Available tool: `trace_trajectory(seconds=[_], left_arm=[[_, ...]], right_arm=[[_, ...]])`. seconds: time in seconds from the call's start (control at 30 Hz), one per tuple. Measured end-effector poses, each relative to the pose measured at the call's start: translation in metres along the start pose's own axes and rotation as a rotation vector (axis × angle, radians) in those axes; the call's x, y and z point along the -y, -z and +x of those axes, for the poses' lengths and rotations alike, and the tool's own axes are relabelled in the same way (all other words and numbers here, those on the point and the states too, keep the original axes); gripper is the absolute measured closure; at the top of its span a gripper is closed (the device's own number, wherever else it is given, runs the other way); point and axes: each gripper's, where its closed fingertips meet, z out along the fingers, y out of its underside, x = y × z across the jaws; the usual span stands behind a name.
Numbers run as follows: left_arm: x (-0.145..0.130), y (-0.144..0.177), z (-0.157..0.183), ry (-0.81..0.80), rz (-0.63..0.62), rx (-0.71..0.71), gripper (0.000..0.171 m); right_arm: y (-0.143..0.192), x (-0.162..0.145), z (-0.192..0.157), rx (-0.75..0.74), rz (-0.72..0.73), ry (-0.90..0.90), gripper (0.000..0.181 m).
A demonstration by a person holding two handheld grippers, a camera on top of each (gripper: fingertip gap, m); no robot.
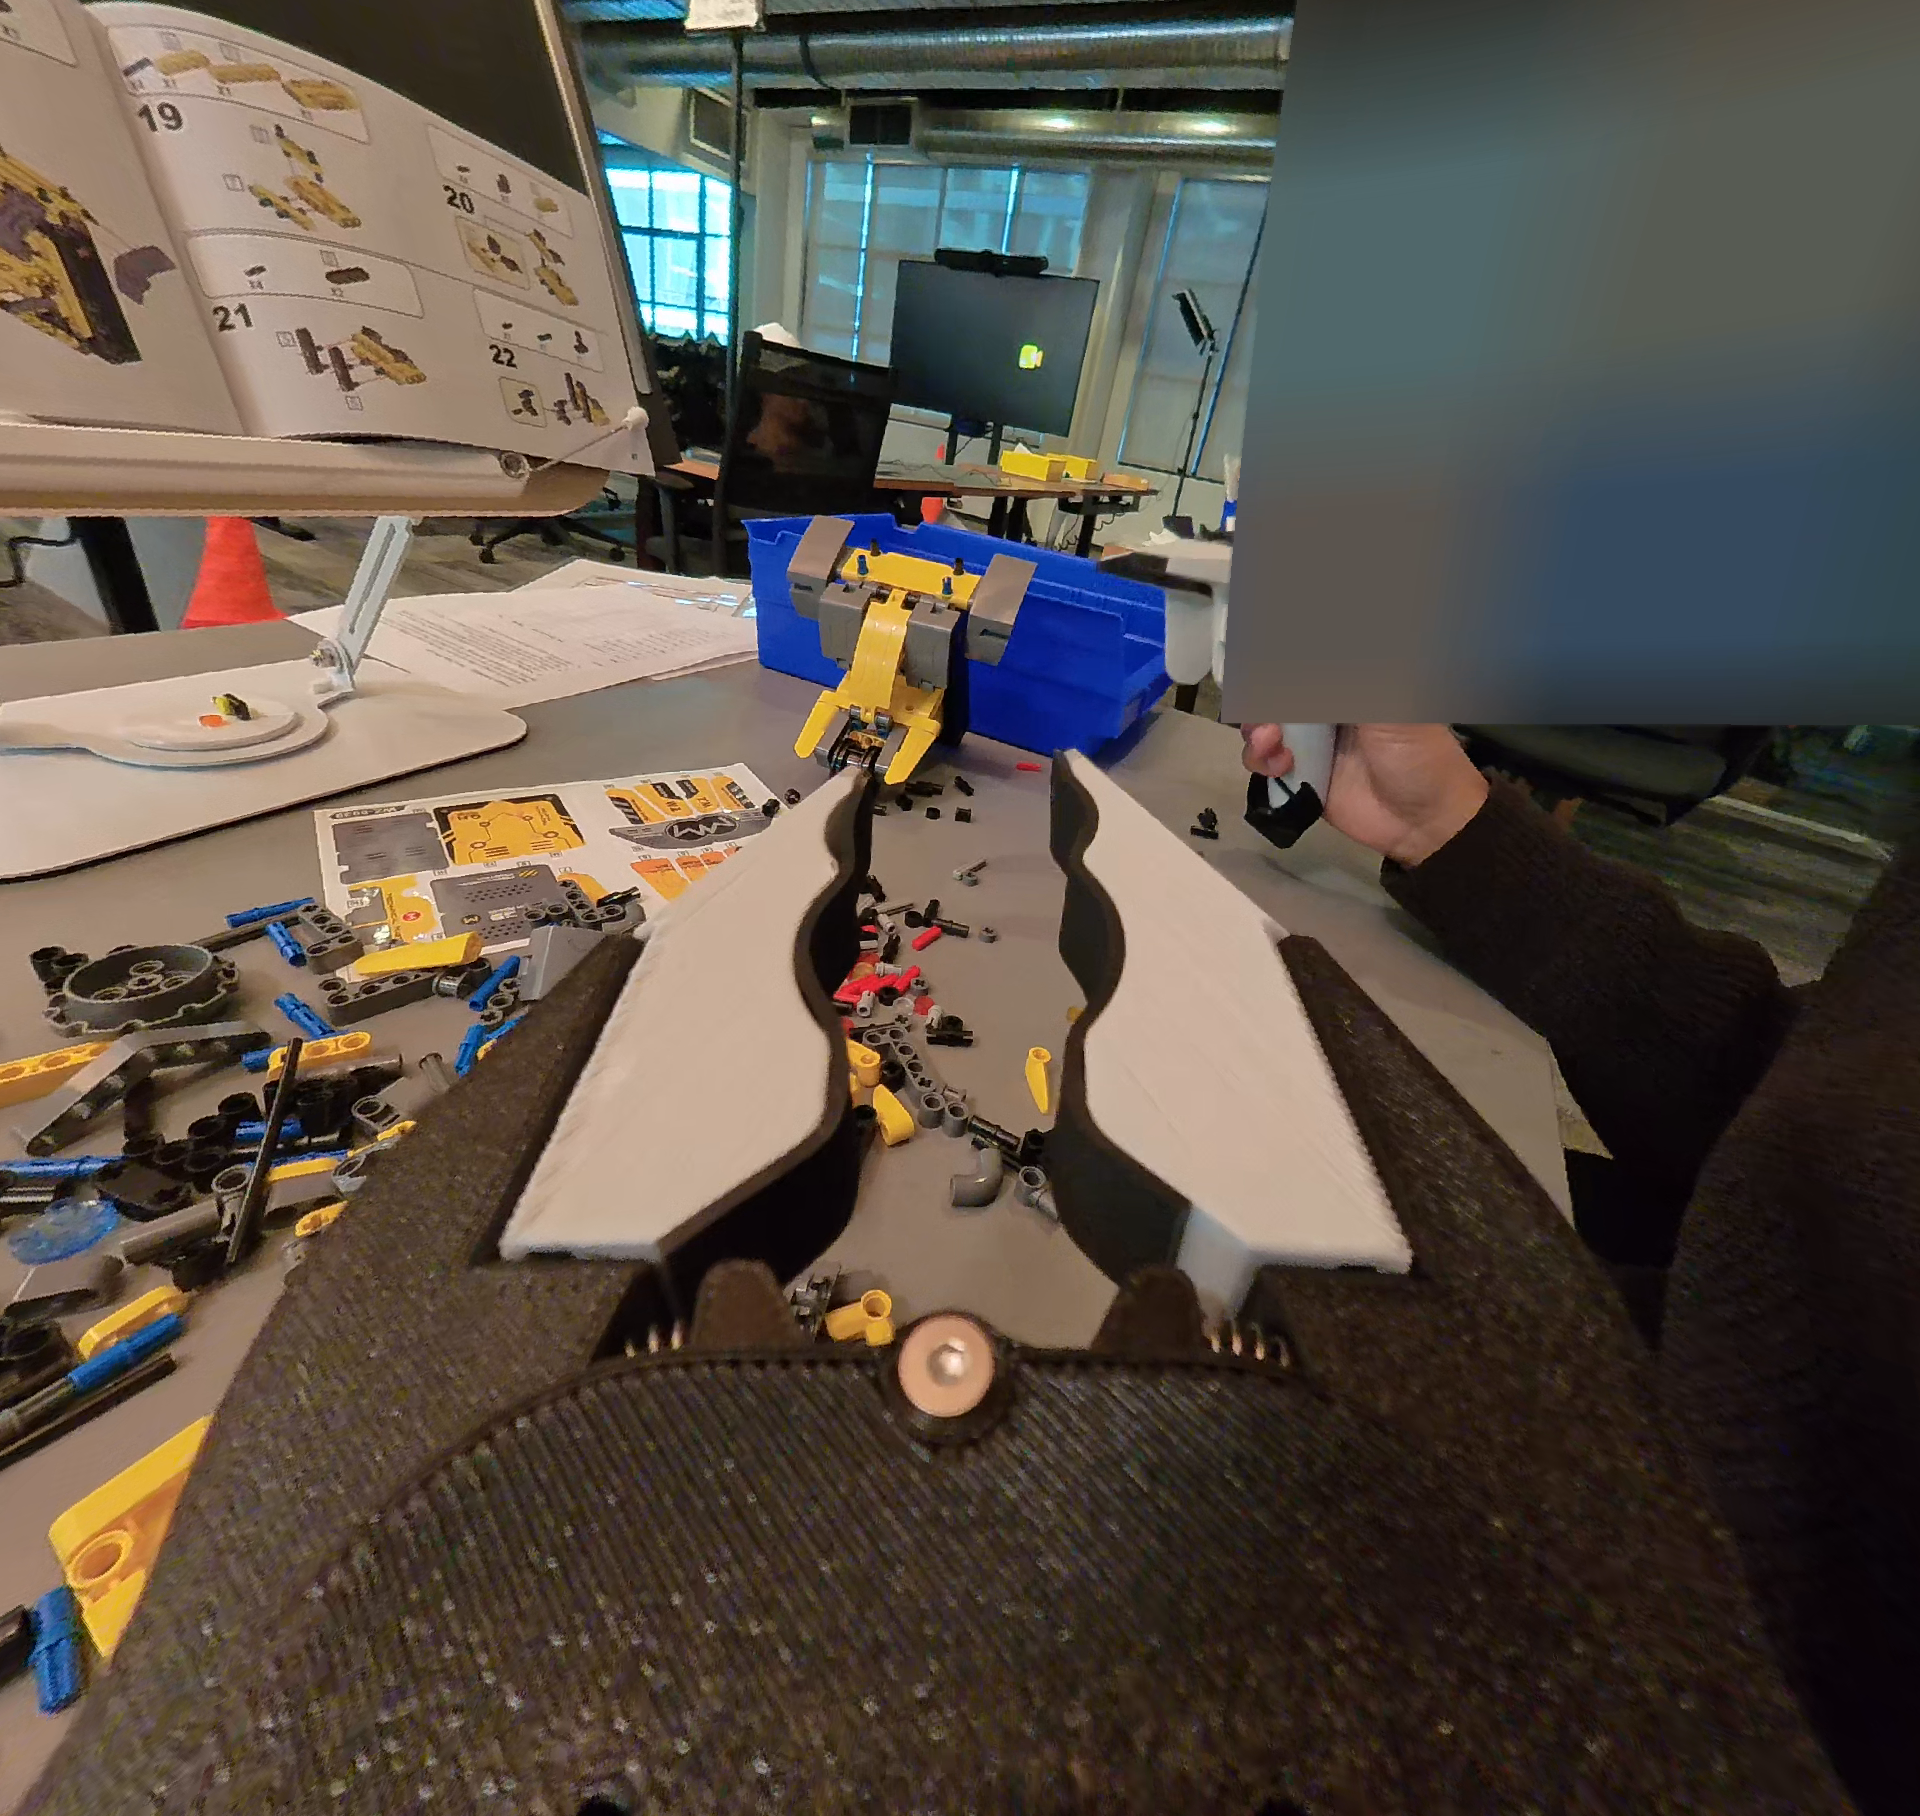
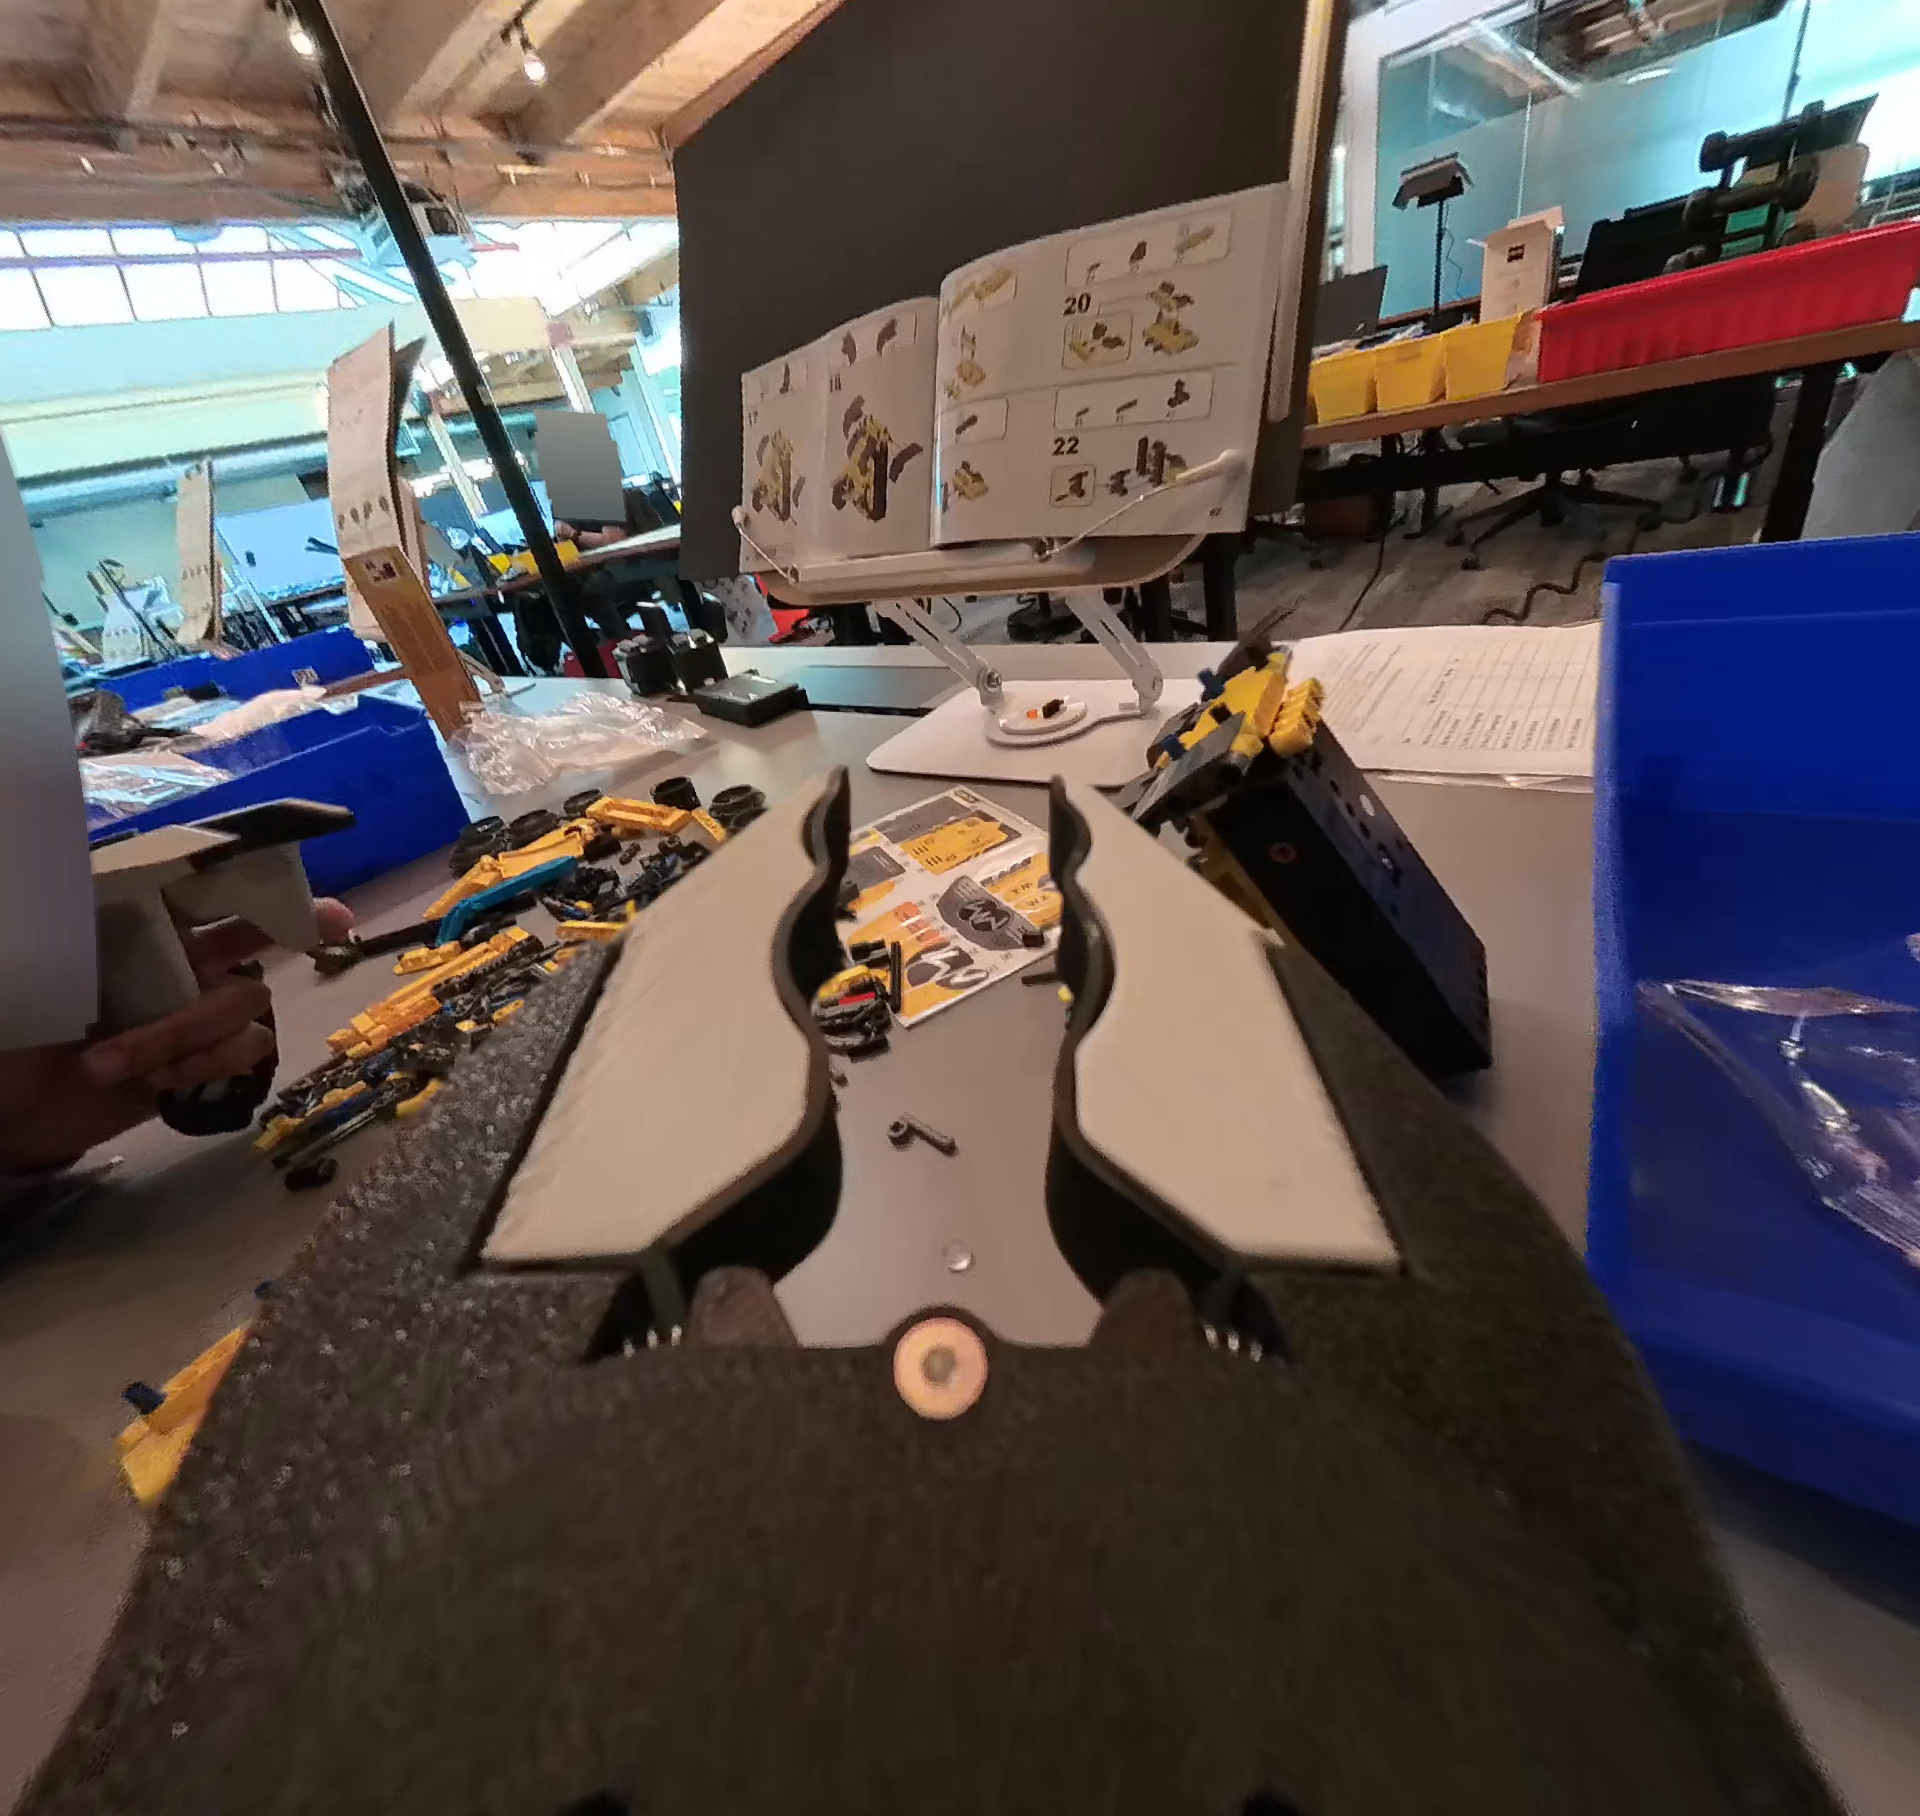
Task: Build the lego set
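Both grippers, left gripper [image 1: 961, 779] & right gripper [image 2: 945, 795], hover w/ jaws wide, holding nothing, over loose bricks [image 1: 894, 997] mid-table; half-built model [image 1: 883, 644] leans on blue bin [image 1: 1049, 644] toward table's far edge.

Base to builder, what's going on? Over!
Left gripper open, empty, over loose pieces. Right gripper open, empty, sticker sheet ahead. Half-built model beside it.

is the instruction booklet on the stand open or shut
Open: the booklet lies spread on its stand, two pages showing, clips holding them.
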Motion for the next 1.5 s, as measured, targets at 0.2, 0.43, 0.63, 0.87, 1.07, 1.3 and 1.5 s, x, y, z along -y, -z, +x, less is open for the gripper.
trace_trajectory(seconds=[0.2, 0.43, 0.63, 0.87, 1.07, 1.3, 1.5], left_arm=[[-0.001, 0.0, -0.003, -0.014, -0.008, 0.02, 0.139], [-0.001, 0.0, -0.003, -0.025, -0.008, 0.023, 0.139], [-0.001, 0.0, -0.003, -0.023, -0.006, 0.022, 0.139], [-0.02, -0.015, 0.007, 0.027, -0.108, -0.024, 0.124], [-0.018, -0.041, 0.047, 0.136, -0.118, -0.154, 0.082], [-0.027, -0.077, 0.062, 0.089, -0.202, -0.18, 0.058], [-0.026, -0.069, 0.054, 0.268, -0.145, -0.22, 0.067]], right_arm=[[0.0, 0.004, -0.01, 0.007, 0.009, 0.071, 0.145], [0.038, 0.041, -0.002, -0.117, 0.177, 0.318, 0.149], [0.082, 0.036, 0.018, -0.249, 0.189, 0.401, 0.151], [0.088, 0.027, -0.001, -0.216, 0.217, 0.357, 0.152], [0.072, 0.008, -0.014, -0.161, 0.113, 0.403, 0.151], [0.075, 0.008, -0.014, -0.149, 0.133, 0.357, 0.15], [0.075, 0.007, -0.006, -0.156, 0.127, 0.303, 0.15]])
